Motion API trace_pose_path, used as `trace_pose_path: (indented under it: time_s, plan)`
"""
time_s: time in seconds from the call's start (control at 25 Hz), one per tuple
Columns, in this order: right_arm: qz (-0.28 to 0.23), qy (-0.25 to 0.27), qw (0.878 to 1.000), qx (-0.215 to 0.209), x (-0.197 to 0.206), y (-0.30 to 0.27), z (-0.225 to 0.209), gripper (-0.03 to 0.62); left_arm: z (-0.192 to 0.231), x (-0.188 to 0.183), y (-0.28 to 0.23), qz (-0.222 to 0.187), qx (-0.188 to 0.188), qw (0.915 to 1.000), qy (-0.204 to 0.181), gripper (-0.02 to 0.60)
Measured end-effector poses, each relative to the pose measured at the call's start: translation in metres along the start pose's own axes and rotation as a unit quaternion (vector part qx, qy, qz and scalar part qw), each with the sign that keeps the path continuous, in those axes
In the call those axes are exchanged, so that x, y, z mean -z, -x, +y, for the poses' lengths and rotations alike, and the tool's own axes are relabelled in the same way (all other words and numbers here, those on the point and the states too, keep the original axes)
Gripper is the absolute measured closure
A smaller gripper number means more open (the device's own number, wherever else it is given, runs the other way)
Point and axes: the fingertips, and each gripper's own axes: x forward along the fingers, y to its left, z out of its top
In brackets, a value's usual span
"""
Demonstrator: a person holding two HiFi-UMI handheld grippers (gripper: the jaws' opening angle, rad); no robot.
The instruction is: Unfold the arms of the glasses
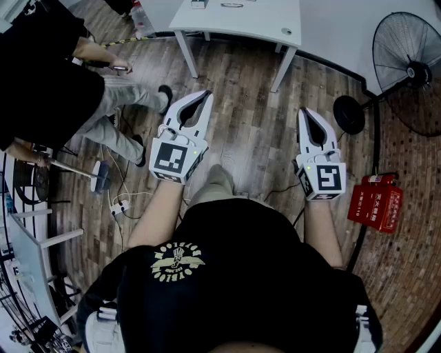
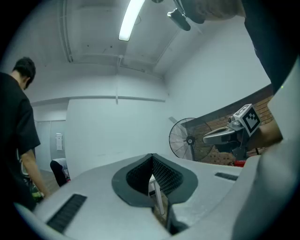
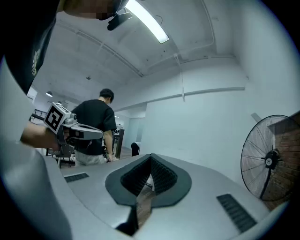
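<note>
Floor: wood planks point(image 1: 248, 124) are running under the person, and a brick-patterned patch point(image 1: 406, 262) is lying at the right.
Room: one white table point(image 1: 241, 21), one fan point(image 1: 410, 69) and one red box point(image 1: 375, 203), possibly a fire-extinguisher case, are standing around. One bystander point(image 1: 41, 89) is standing at the left.
Grippers: two. The left gripper point(image 1: 202, 96) and right gripper point(image 1: 306, 112) are both keeping their jaws together, gripping nothing and pointing level.
Glasses: no view is showing them.

Shirt: black short-sleeved tee point(image 1: 241, 283), round yellow emblem point(image 1: 178, 260) on the chest.
Trousers point(image 1: 217, 183): khaki.
Left claw point(image 1: 201, 100): white, dark ribbed pads point(image 2: 165, 176), black-and-white marker cube point(image 1: 176, 157).
Right claw point(image 1: 308, 116): same make, own cube point(image 1: 324, 178).
</note>
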Motion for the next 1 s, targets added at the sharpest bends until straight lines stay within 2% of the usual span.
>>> trace_pose_path:
  time_s: [0.36,0.68,1.0]
  plan:
    - [0.000,-0.024,1.000,-0.020,0.007,-0.057,-0.001,0.595,0.041,0.021,-0.038,0.015,0.004,0.9999,0.007,0.575]
    - [0.004,-0.038,0.999,-0.005,0.010,-0.124,-0.019,0.595,0.088,0.046,-0.091,0.030,0.023,0.9991,0.016,0.575]
    - [0.014,-0.044,0.999,0.004,0.018,-0.179,-0.019,0.595,0.136,0.063,-0.129,0.034,0.039,0.9985,0.020,0.575]
